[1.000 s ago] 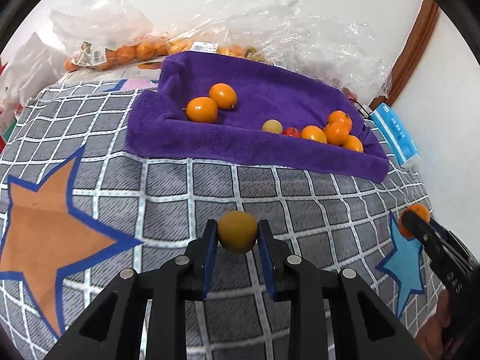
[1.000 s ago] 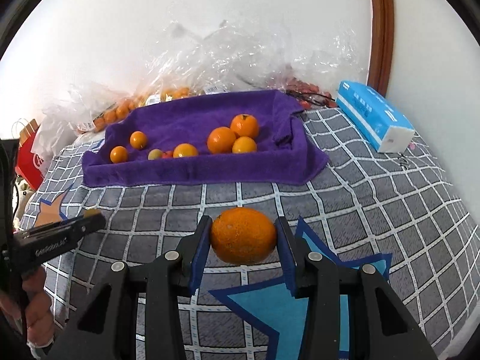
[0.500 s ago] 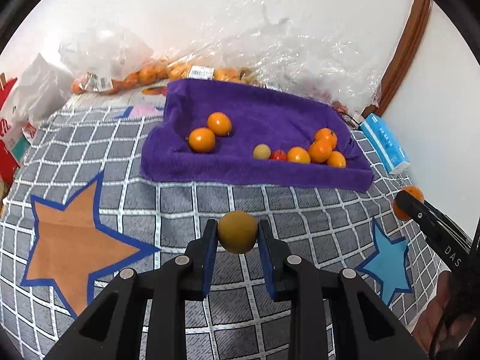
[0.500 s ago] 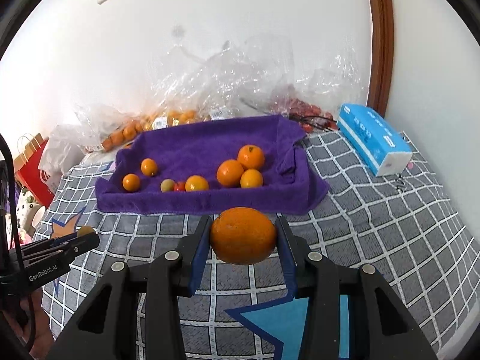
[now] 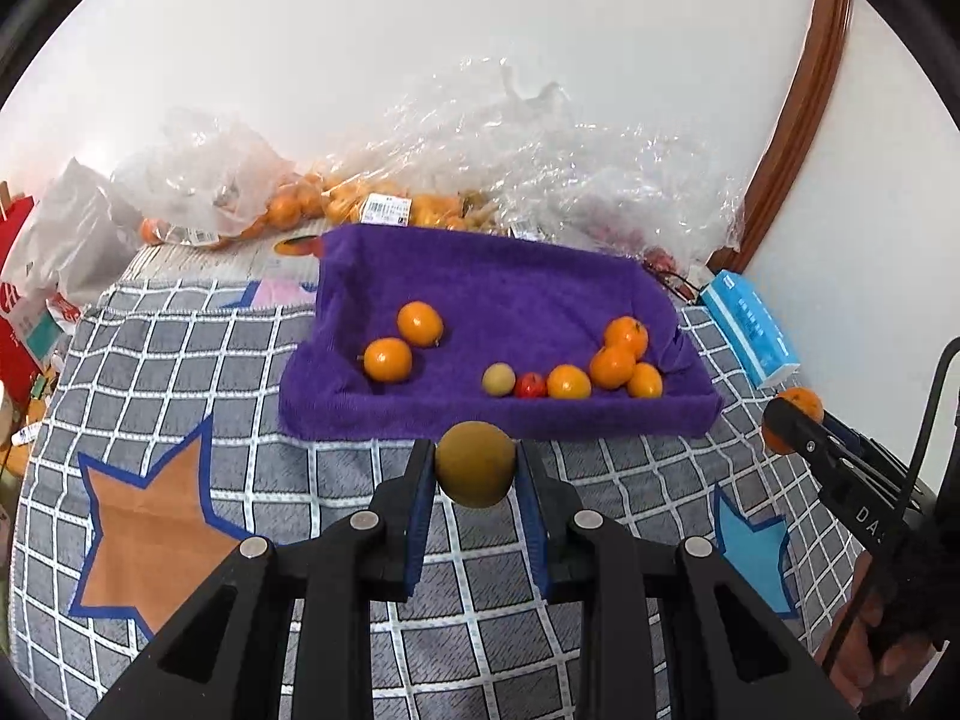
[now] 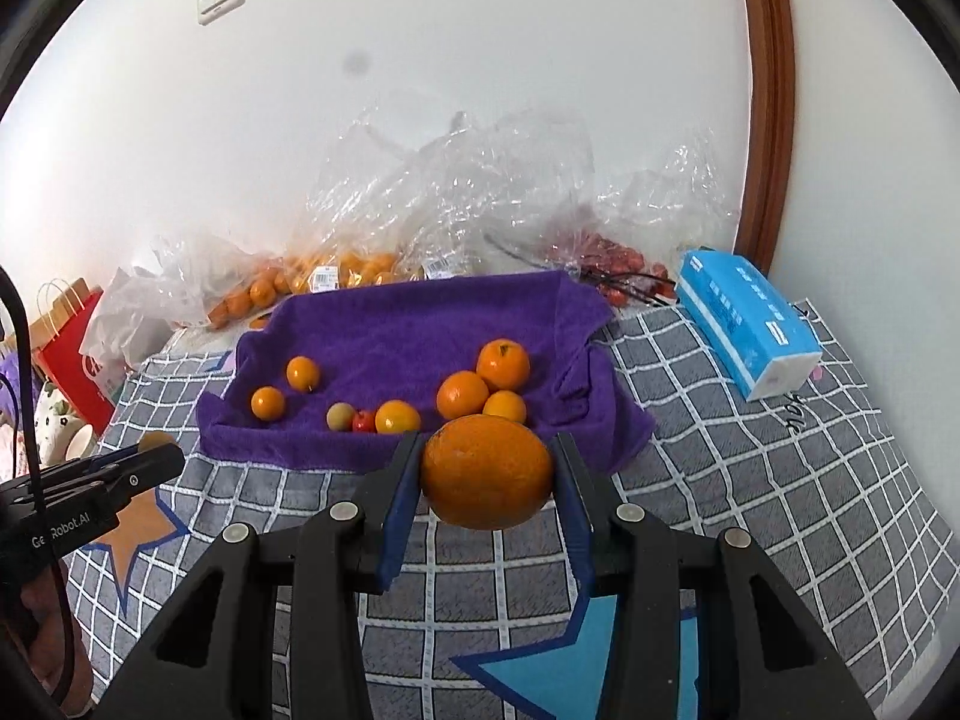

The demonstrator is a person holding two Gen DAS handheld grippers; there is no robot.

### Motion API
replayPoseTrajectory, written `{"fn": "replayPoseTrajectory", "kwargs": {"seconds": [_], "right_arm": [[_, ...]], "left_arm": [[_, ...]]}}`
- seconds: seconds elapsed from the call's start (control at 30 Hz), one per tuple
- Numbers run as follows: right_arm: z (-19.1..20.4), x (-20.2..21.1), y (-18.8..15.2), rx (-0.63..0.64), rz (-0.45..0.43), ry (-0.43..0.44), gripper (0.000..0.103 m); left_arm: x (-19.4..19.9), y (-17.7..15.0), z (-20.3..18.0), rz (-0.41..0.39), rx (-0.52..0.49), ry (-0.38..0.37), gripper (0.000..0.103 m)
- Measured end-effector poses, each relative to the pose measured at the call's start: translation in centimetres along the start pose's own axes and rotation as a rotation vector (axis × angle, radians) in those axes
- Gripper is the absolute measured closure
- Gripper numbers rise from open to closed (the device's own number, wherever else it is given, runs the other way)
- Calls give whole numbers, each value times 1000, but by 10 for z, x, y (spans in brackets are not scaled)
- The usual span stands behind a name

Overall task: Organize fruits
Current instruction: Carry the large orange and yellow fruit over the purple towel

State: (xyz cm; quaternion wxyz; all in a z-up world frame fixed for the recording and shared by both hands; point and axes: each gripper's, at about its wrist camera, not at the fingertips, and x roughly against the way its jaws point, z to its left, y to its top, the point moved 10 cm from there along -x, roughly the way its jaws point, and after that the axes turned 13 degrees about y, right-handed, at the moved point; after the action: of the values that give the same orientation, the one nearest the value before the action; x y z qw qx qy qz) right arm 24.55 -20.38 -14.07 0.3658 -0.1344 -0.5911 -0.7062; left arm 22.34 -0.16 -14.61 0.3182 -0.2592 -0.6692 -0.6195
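Nearest us, at the bottom centre of the left wrist view, our left tool (image 5: 475, 471) is clenched on a small brownish-yellow fruit (image 5: 475, 463), pads on its two sides, held clear above the checked cloth (image 5: 180, 360). In the right wrist view our right tool (image 6: 487, 483) grips a larger orange (image 6: 486, 471) the same way, across its widest part. We judge both fruits light and firm but round and smooth-skinned, so they could roll out of a loose pinch; a hold across the middle, as now, seems safest, and too hard a squeeze might bruise the orange's skin. Further up the frame, the purple towel (image 5: 510, 294) forms a shallow nest holding two oranges at its left (image 5: 403, 343), a pale small fruit (image 5: 498, 379), a red one (image 5: 531, 385) and a cluster of oranges at its right (image 5: 618, 360). Beyond it, toward the top, lie crumpled plastic bags (image 5: 540, 150) with more fruit, and a blue tissue pack (image 6: 750, 324) at the right.
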Motion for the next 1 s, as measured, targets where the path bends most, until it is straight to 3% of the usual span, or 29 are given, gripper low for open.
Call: {"fn": "replayPoseTrajectory", "kwargs": {"seconds": [1.0], "right_arm": [[-12, -34, 46, 19, -34, 17, 61]], "left_arm": [[-29, 53, 8, -27, 32, 28, 77]]}}
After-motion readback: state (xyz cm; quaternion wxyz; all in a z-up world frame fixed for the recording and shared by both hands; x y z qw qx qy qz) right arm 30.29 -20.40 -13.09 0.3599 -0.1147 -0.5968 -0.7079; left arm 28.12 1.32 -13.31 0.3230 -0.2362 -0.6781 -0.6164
